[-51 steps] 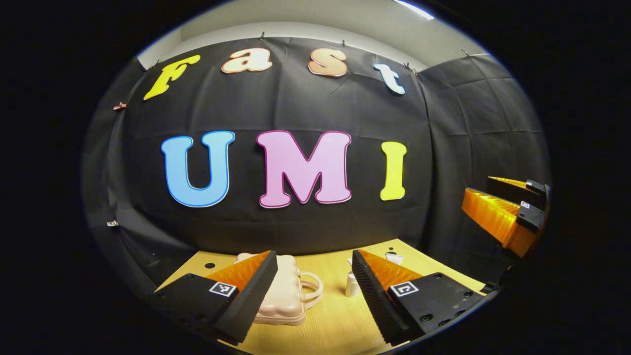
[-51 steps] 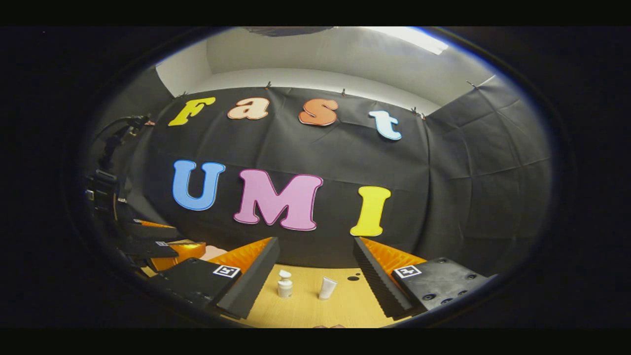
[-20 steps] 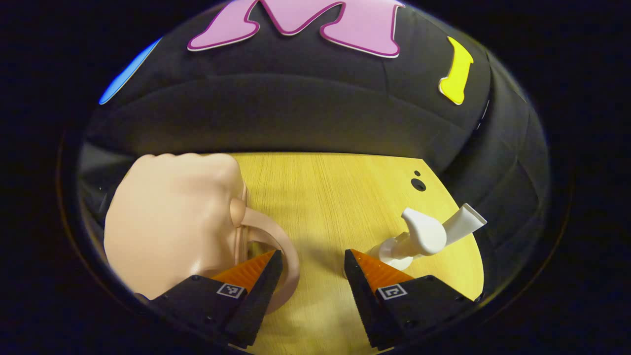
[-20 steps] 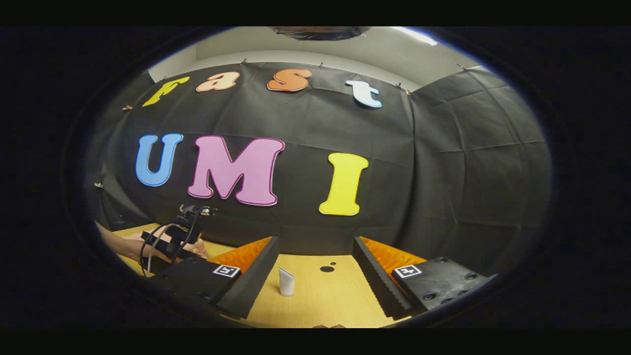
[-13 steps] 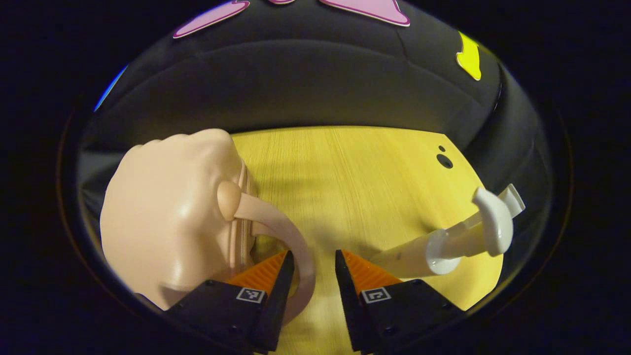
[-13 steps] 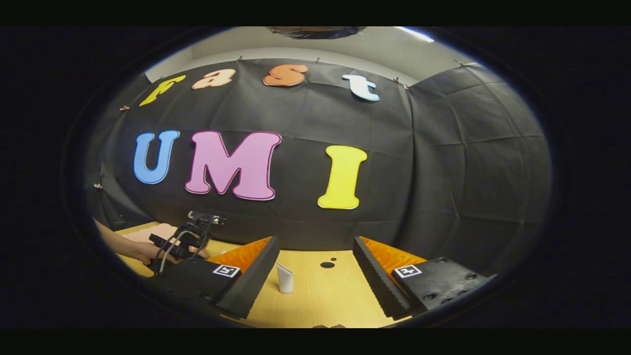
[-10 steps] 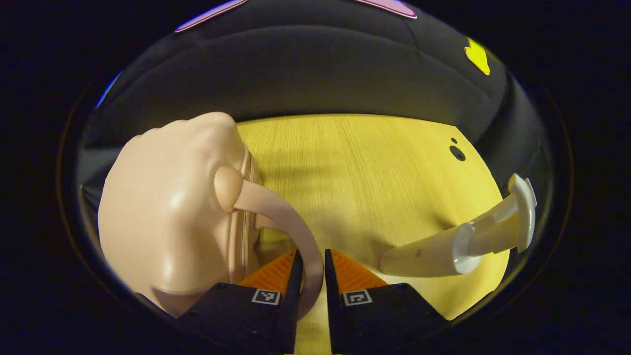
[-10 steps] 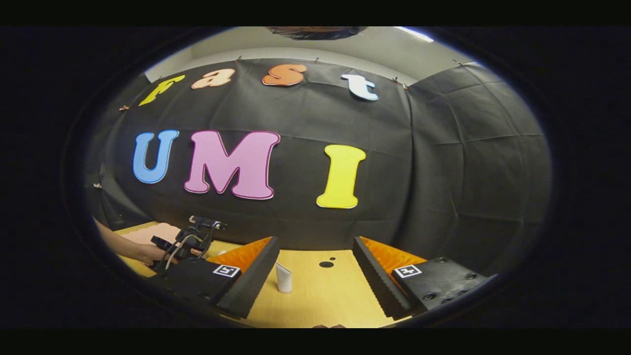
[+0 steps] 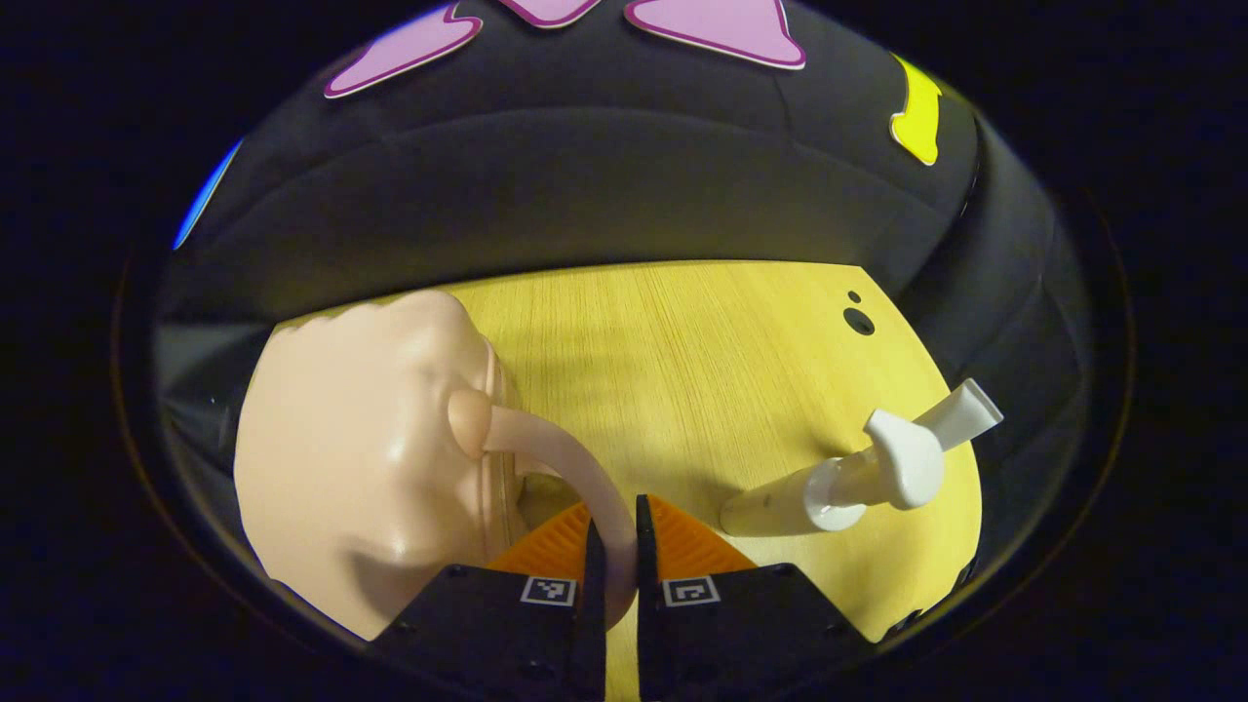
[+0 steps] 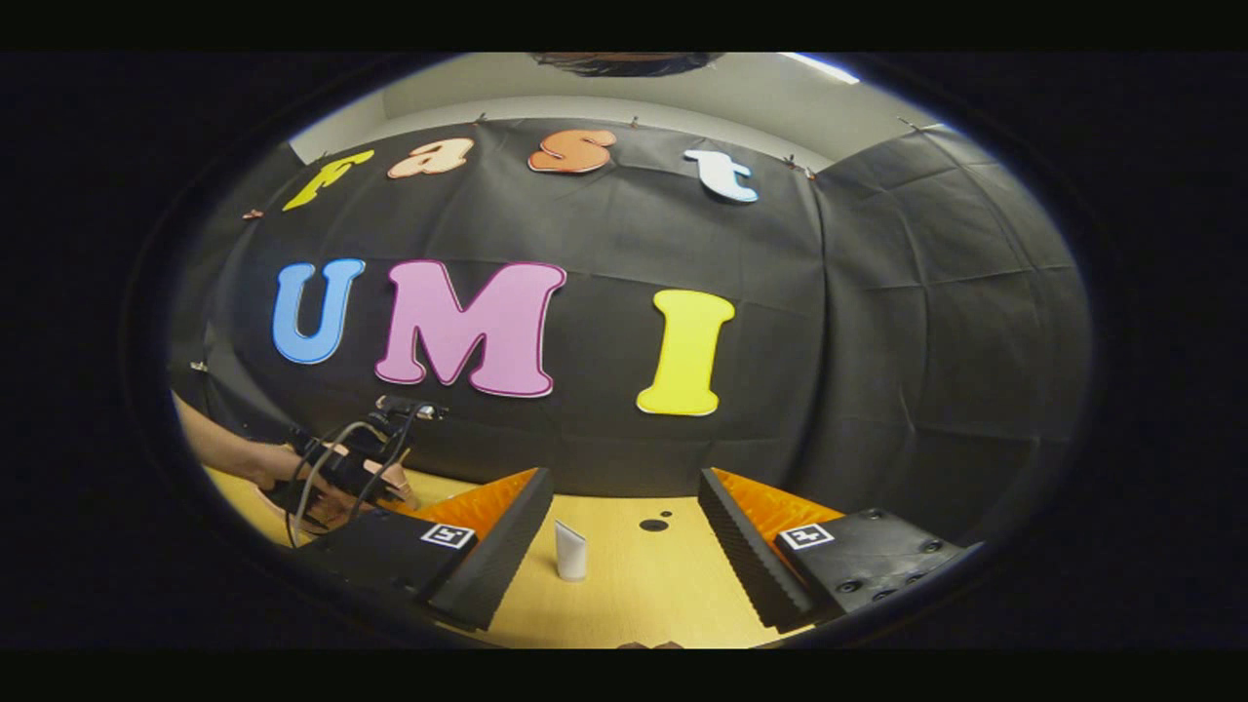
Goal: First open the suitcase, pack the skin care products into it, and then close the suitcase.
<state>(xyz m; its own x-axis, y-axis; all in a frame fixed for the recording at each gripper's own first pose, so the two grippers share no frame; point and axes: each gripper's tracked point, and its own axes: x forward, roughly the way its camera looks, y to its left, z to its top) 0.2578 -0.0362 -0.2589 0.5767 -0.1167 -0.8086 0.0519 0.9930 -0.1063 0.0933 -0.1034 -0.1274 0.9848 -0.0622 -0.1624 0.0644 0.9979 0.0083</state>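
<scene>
A peach-pink suitcase (image 9: 351,458) lies shut on the wooden table (image 9: 682,341), its looped handle (image 9: 556,458) arching toward me. My left gripper (image 9: 616,531) is shut on that handle, one finger on each side of the loop. To the right stands a white pump bottle (image 9: 858,483), with a white tube (image 9: 965,414) just behind it. In the right gripper view, my right gripper (image 10: 624,478) hangs open above the table with nothing in it. The white tube (image 10: 570,551) stands on its cap farther off between the fingers. A hand (image 10: 292,473) holds the left gripper at far left.
Two dark holes (image 9: 858,320) mark the table near its far right corner, also seen as a dark hole (image 10: 653,525) beyond the tube. The black cloth wall closes the table's far and right sides. Bare wood lies between the suitcase and the bottle.
My left gripper came down to the suitcase and its fingers closed from wide open onto the handle. It has since drawn back a little. The right gripper stayed open, barely moving.
</scene>
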